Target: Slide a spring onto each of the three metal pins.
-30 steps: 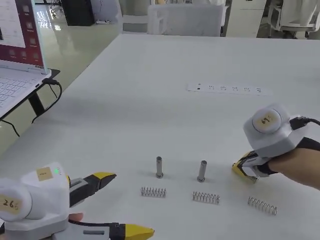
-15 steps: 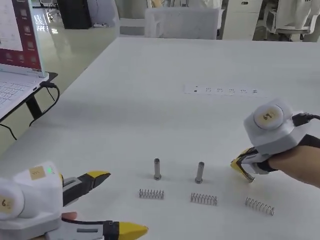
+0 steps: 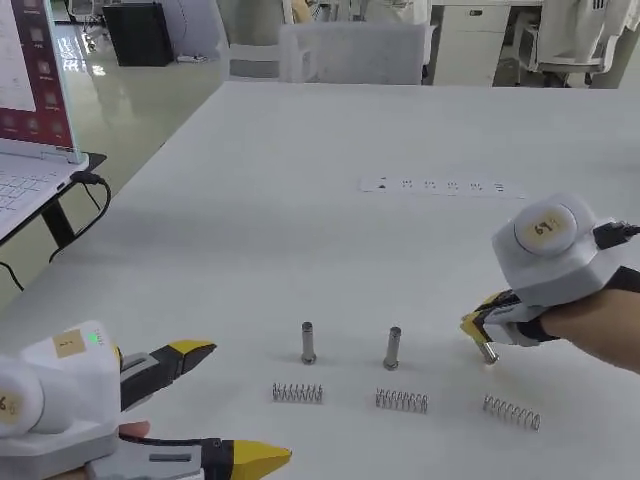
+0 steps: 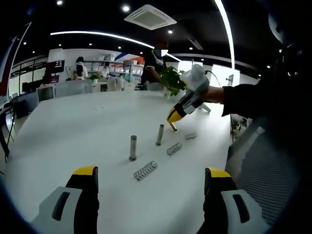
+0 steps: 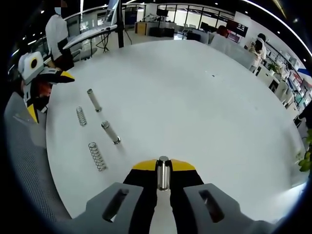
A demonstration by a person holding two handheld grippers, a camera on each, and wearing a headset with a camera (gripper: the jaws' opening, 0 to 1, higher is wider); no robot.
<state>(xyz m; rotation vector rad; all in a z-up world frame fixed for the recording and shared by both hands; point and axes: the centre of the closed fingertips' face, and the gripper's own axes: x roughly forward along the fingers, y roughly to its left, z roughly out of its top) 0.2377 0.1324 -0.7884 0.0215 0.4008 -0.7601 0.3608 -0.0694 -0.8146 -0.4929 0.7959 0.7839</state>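
1. Right gripper (image 3: 485, 335) is clamped on a metal pin (image 5: 163, 173), held just right of the right standing pin (image 3: 392, 347). Whether its tip touches the desk (image 3: 300, 220) cannot be told.
2. Left gripper (image 3: 243, 403) is spread wide and holds nothing, well left of that pin and nearer the person.
3. Bare desk stretches beyond that pin to a power strip (image 3: 440, 186).
4. Left standing pin (image 3: 307, 342) is upright near it. Left spring (image 3: 298, 393), middle spring (image 3: 402, 401) and right spring (image 3: 512, 412) lie flat in a row just in front.

Bright ceiling light — soft shadows, sharp focus, fisheye-bent edges.
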